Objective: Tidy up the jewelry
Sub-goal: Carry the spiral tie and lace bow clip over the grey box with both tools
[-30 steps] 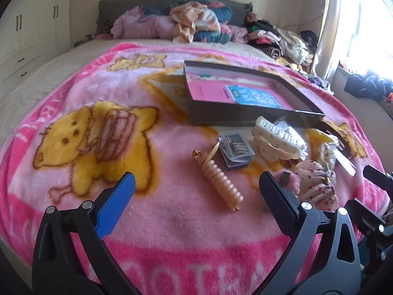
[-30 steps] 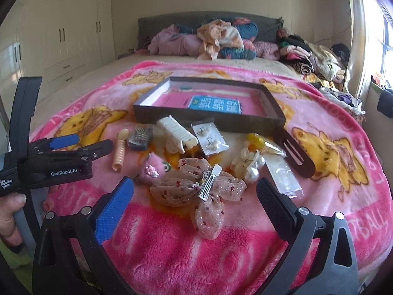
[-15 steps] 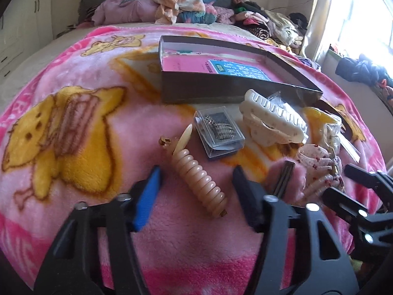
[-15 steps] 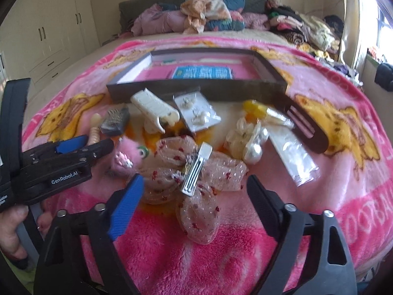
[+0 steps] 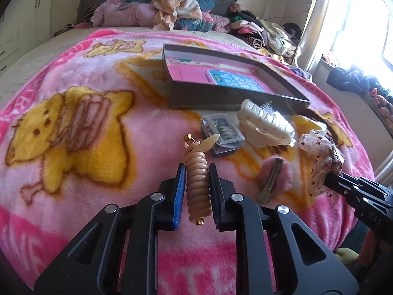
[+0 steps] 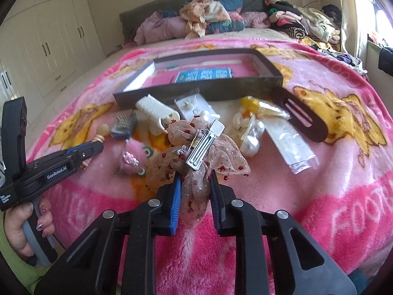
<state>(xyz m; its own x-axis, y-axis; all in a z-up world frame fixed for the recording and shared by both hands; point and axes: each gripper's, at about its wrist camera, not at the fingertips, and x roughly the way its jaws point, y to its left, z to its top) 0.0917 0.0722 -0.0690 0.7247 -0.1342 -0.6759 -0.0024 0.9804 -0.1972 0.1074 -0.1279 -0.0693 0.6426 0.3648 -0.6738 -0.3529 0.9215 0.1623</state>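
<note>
My left gripper [image 5: 196, 172] is shut on a beige spiral hair tie [image 5: 197, 184] that lies on the pink blanket. My right gripper [image 6: 195, 180] is shut on the lower loop of a sheer pink bow clip [image 6: 196, 152] with a silver clasp. The bow also shows in the left wrist view [image 5: 316, 147], held by the right gripper at the right edge. The open dark box [image 5: 221, 98] with a pink floor lies beyond, also seen in the right wrist view [image 6: 196, 91].
Around the bow lie a white claw clip [image 5: 265, 125], a clear case of pins [image 5: 222, 132], a fluffy pink clip [image 5: 275, 174], earring cards [image 6: 196, 108], a dark flat barrette [image 6: 299, 120], clear packets [image 6: 292, 145]. Clothes are piled at the headboard [image 5: 176, 12].
Both grippers moved forward and down and closed: the left onto the spiral hair tie, the right onto the bow clip.
</note>
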